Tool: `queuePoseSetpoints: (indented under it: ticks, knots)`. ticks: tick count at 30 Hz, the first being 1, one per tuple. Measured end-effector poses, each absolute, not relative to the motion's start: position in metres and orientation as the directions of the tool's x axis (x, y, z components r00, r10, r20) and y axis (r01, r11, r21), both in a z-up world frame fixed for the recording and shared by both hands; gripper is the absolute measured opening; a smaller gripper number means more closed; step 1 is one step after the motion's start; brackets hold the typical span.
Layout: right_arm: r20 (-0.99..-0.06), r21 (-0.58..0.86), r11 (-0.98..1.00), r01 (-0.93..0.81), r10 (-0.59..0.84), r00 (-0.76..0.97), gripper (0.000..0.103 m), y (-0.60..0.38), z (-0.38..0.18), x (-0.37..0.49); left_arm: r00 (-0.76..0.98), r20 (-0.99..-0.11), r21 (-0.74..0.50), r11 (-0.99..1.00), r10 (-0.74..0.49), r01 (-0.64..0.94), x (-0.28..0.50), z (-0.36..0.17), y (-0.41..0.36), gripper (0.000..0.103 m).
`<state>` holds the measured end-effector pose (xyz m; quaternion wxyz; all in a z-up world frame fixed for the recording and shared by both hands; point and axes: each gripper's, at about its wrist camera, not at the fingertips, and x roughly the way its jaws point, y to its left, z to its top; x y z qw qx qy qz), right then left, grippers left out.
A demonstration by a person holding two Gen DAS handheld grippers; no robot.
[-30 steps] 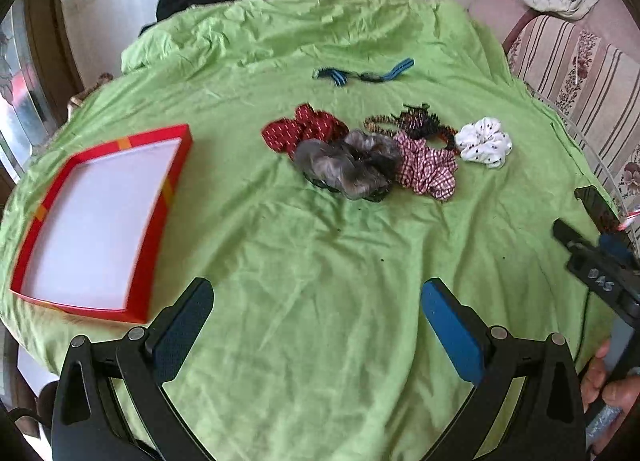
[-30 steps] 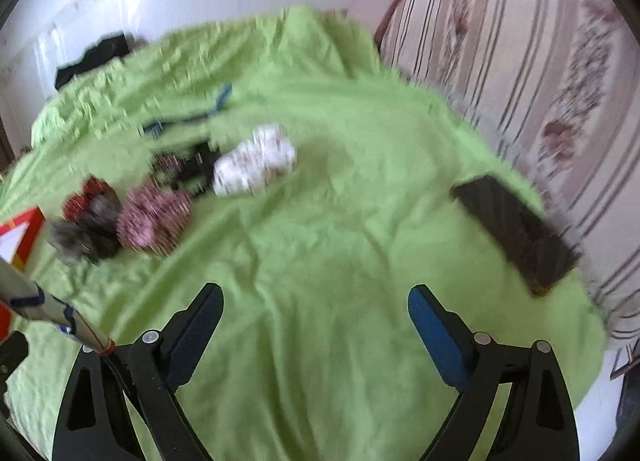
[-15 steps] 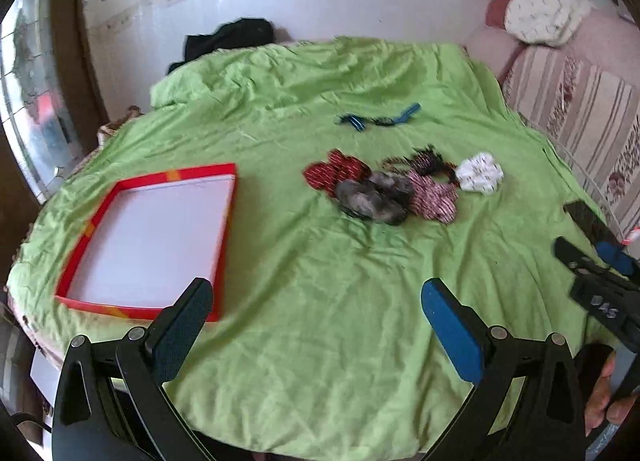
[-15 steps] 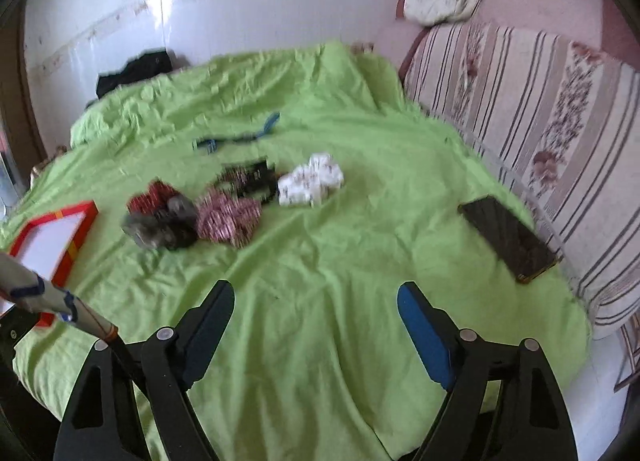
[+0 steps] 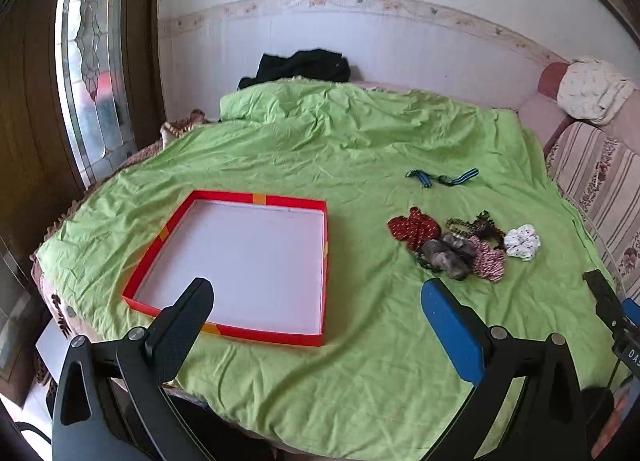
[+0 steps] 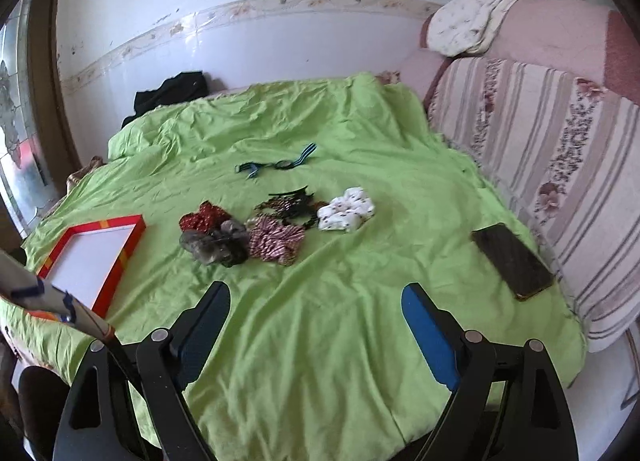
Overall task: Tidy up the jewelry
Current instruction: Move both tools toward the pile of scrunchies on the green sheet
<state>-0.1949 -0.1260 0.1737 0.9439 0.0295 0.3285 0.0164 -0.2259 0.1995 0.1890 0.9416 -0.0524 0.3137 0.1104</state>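
Both wrist views are taking in more of the room than a second ago: the wall, the window and the whole red tray are coming into frame where only bedding and accessories filled it, so both tongs are drawing back and rising from the green sheet [image 5: 360, 165]; judged from this, no piece is yet being collected and the sorting is only about to begin. The left gripper [image 5: 316, 313] is standing released, nothing between its jaws; the right gripper [image 6: 316, 317] is likewise empty, its jaws spread wide and opening slightly. The task's pieces are lying in a loose cluster right of the red tray [image 5: 256, 199] and well apart from both tongs: a red dotted scrunchie [image 5: 414, 227], a grey fuzzy scrunchie [image 5: 446, 255], a pink checked scrunchie [image 5: 488, 263], a dark beaded headband [image 5: 478, 223] and a white printed scrunchie [image 5: 522, 241], all soft, gathered and crumpled, several overlapping; a blue striped strap [image 5: 442, 178] is lying flat and thin beyond them. The tray is shallow, rigid, square, with a smooth white floor and nothing in it. A dark glossy phone [image 6: 512, 261] is resting near the striped sofa [image 6: 540, 149].
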Motion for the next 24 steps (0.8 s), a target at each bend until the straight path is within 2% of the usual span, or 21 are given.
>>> queuePoseSetpoints:
  ticks: [3,6,8,10,18,24]
  knots:
    - [-0.657,0.098,0.995,-0.027,0.085,0.749,0.089,-0.127,0.163,-0.172,0.748,-0.645,-0.028,0.973,0.157,-0.228,-0.206,0.175,0.201,0.103]
    - [-0.696,0.14,0.989,-0.041,0.128,0.706,0.082,-0.127,0.146,-0.14,0.724,-0.676,-0.015,0.98,0.137,-0.2,-0.186,0.162,0.193,0.103]
    - [-0.716,0.148,0.988,-0.053,0.144,0.683,0.072,-0.125,0.135,-0.125,0.707,-0.699,-0.02,0.985,0.107,-0.169,-0.17,0.155,0.186,0.103]
    - [-0.735,0.17,0.983,-0.074,0.176,0.655,0.067,-0.124,0.125,-0.11,0.693,-0.718,-0.042,0.99,0.064,-0.134,-0.152,0.148,0.177,0.103]
    - [-0.738,0.308,0.946,-0.106,0.307,0.6,0.066,-0.131,0.096,-0.06,0.63,-0.771,-0.122,0.993,-0.09,-0.008,-0.082,0.121,0.13,0.102]
    - [-0.72,0.436,0.894,-0.101,0.414,0.556,0.066,-0.139,0.079,-0.02,0.59,-0.791,-0.153,0.986,-0.16,0.063,-0.035,0.1,0.103,0.096]
